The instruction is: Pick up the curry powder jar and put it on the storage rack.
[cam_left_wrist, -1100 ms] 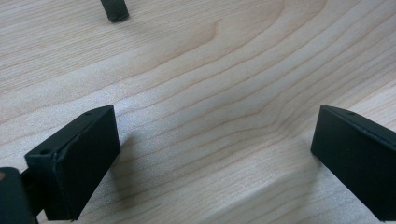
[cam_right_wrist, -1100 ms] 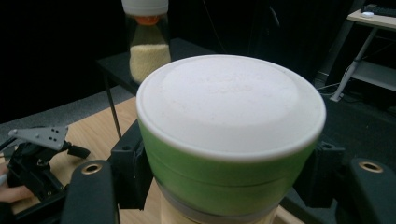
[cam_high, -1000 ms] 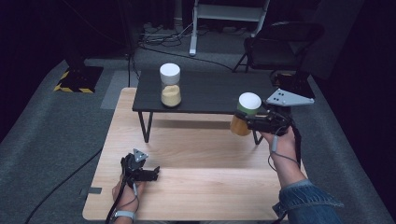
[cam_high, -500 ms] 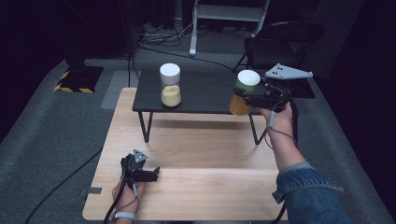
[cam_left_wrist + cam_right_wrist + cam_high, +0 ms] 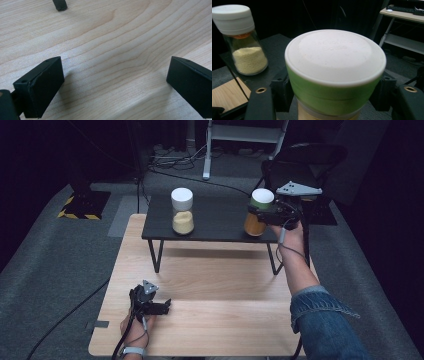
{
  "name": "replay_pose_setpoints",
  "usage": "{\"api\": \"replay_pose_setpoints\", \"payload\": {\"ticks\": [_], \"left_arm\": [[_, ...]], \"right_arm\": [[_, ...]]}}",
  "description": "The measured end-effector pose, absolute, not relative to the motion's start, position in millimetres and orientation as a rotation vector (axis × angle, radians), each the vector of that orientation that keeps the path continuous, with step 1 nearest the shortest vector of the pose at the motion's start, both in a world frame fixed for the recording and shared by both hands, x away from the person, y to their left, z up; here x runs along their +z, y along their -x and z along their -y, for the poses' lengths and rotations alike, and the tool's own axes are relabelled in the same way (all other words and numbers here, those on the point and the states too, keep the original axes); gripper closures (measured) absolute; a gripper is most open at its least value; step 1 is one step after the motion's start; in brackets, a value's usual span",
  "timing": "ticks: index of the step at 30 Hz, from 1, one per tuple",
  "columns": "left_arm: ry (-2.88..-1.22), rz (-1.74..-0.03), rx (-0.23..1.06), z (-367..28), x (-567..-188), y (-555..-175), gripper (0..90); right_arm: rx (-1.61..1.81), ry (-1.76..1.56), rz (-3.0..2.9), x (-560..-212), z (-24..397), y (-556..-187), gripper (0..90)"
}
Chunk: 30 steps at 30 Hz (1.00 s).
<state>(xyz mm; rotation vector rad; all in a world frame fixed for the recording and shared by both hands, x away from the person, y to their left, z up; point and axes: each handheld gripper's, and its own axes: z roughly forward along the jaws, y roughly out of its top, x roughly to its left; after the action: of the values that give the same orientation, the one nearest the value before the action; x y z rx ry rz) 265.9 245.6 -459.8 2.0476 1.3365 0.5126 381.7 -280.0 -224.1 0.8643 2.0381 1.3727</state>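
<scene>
right gripper (image 5: 260,215): jaws clamped on green-lidded jar (image 5: 259,212) below its lid, jar upright at right end of dark raised surface (image 5: 215,220), probably kept upright for setting down | white-lidded jar (image 5: 182,211) stood well apart | left gripper (image 5: 159,306): jaws wide, empty, resting on wooden surface (image 5: 210,285)

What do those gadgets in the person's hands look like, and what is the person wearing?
Both grippers, left and right, are black, with two blocky jaws, a grey three-cornered plate on top and a trailing cable. The right arm wears a blue denim sleeve; the left wrist has a pale band.
</scene>
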Motion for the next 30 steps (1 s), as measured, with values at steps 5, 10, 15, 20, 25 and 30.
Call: {"api": "replay_pose_setpoints", "payload": {"ticks": [5,10,15,20,25,30], "left_arm": [[-2.047,-1.337,0.512,-245.6,-459.8,-265.9,1.1],[-2.048,-1.337,0.512,-245.6,-459.8,-265.9,1.1],[-2.048,-1.336,0.513,-245.6,-459.8,-265.9,1.2],[-2.047,-1.338,0.513,-245.4,-459.8,-266.0,1.1],[-2.047,-1.338,0.516,-245.0,-459.9,-266.7,1.1],[-2.045,-1.339,0.515,-245.0,-460.1,-266.5,1.1]], "right_arm": [[1.378,-0.882,-2.033,-232.0,279.5,-390.1,33.3],[1.393,-0.929,-2.040,-238.8,284.8,-398.8,33.3],[1.388,-0.914,-2.042,-238.0,285.3,-398.1,26.4],[1.422,-0.928,-2.001,-236.9,291.6,-390.4,14.5],[1.442,-0.943,-1.990,-233.3,303.1,-381.4,6.6],[1.471,-0.905,-1.961,-238.0,313.0,-364.6,6.0]]}}
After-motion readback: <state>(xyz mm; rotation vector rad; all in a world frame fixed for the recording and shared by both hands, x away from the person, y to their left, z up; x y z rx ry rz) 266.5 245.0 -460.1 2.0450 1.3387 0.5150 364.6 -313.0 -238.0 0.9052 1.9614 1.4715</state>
